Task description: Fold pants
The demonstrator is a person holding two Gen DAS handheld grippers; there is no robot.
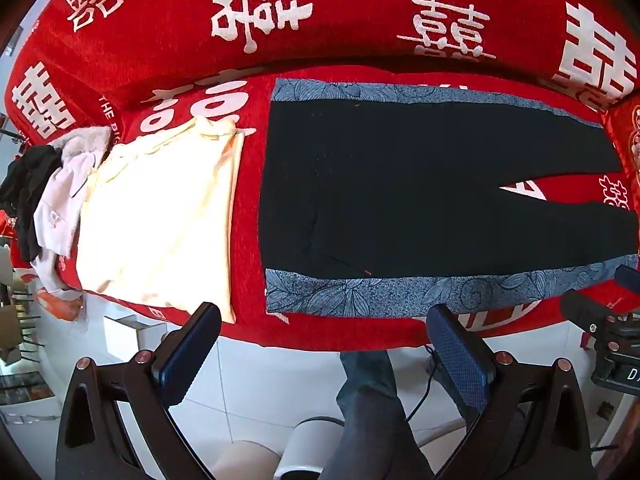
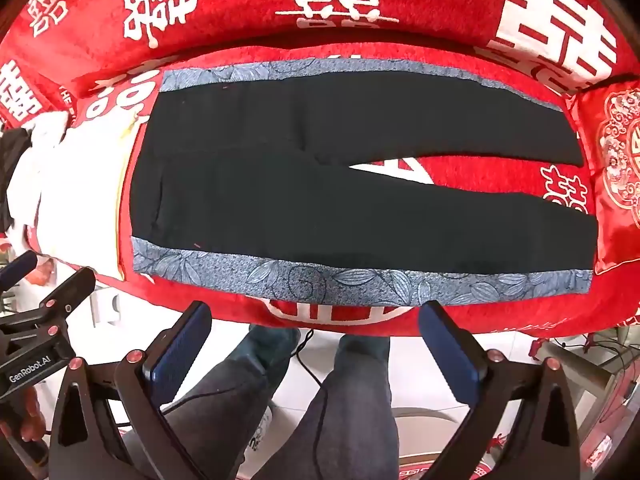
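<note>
Right wrist: right gripper (image 2: 316, 328) downward, fingers spread, above pants (image 2: 320, 184).

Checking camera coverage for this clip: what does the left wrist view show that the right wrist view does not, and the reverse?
Only the left wrist view shows the cream garment fully, plus the heap of dark and pale clothes beside it. Only the right wrist view shows the embroidered red cushion and both pant leg ends. Both show the black pants spread flat on the blue floral cloth over the red cover, with open fingers and nothing held.
</note>
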